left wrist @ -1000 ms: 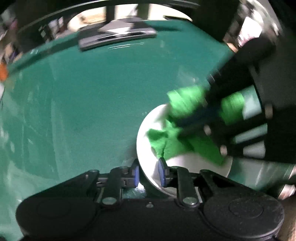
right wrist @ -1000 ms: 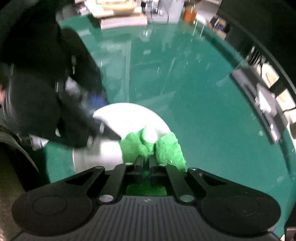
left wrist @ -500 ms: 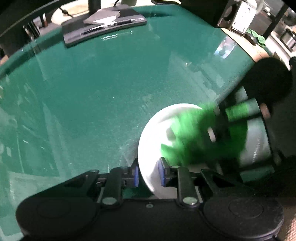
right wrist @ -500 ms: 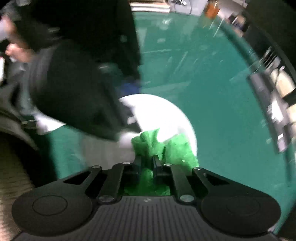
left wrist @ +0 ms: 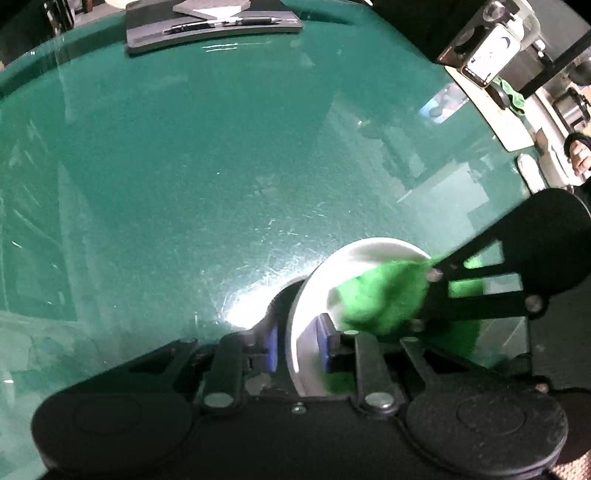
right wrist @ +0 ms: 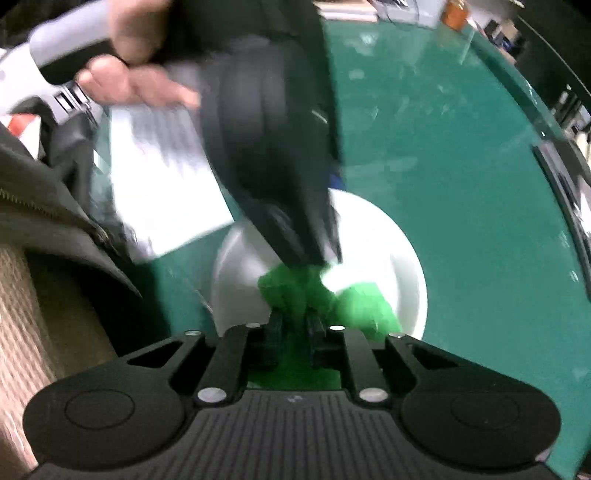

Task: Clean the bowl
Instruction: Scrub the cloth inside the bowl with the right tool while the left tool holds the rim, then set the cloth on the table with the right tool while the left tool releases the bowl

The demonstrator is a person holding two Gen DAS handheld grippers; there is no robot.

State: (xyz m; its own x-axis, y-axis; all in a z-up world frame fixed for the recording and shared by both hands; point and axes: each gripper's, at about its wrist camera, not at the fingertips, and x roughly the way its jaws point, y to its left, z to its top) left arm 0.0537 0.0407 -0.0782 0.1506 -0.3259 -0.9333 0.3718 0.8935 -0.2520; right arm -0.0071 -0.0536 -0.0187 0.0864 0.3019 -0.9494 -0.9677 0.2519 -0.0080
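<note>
A white bowl (left wrist: 365,258) is tilted above the green table. My left gripper (left wrist: 297,347) is shut on the bowl's near rim, one blue pad on each side. My right gripper (right wrist: 295,325) is shut on a bright green cloth (right wrist: 295,291) and presses it into the bowl (right wrist: 399,251). In the left wrist view the cloth (left wrist: 384,295) lies inside the bowl with the right gripper's black body (left wrist: 517,266) behind it. In the right wrist view the left gripper's body (right wrist: 266,147) and the hand holding it cover the bowl's far left.
The green glass table (left wrist: 184,166) spreads all around. A dark tray with paper and a pen (left wrist: 210,22) lies at its far edge. A phone on a stand (left wrist: 491,51) stands at the right rim. A woven chair edge (right wrist: 37,314) is at the near left.
The bowl has been tipped up more steeply in my left gripper. My right gripper has swept the cloth round inside the bowl, and both views have swung.
</note>
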